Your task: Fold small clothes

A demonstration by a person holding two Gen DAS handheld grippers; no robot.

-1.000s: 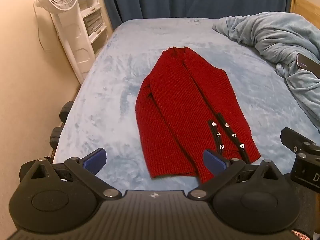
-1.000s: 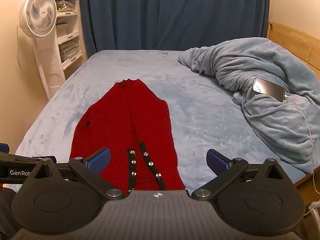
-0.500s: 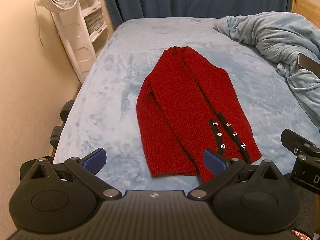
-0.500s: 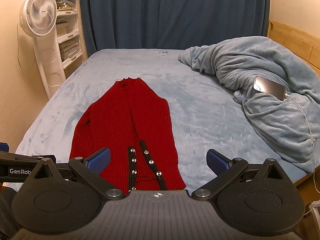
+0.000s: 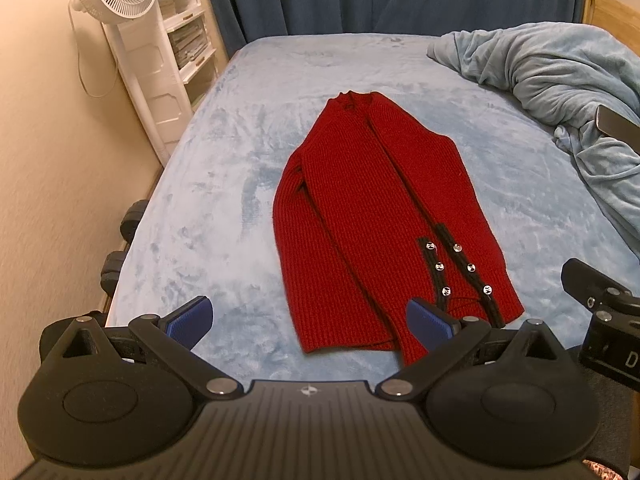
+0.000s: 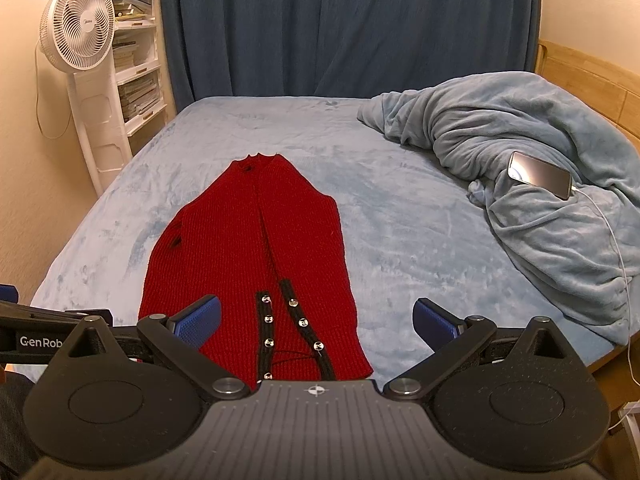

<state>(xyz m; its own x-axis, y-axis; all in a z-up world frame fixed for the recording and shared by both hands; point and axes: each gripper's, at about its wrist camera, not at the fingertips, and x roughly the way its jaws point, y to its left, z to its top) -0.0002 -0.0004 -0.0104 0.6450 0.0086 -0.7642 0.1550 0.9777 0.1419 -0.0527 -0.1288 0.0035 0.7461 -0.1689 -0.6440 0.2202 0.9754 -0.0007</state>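
red knit garment (image 5: 384, 216): lies flat on the blue bed cover (image 5: 224, 208), sides folded inward, hem nearest the cameras, neck farthest
left gripper (image 5: 308, 320): fingers spread wide, holding nothing — poised at the garment's hem, left corner side
right gripper (image 6: 316, 320): fingers spread wide, empty — poised over the hem by the black button strips (image 6: 296, 328)
blanket (image 6: 520, 184): rumpled, right of the garment, well apart
phone (image 6: 538, 174): on the blanket, cable attached
fan (image 6: 78, 30): left of the garment, beyond the bed edge
curtain (image 6: 340, 28): dark blue, beyond the garment's neck
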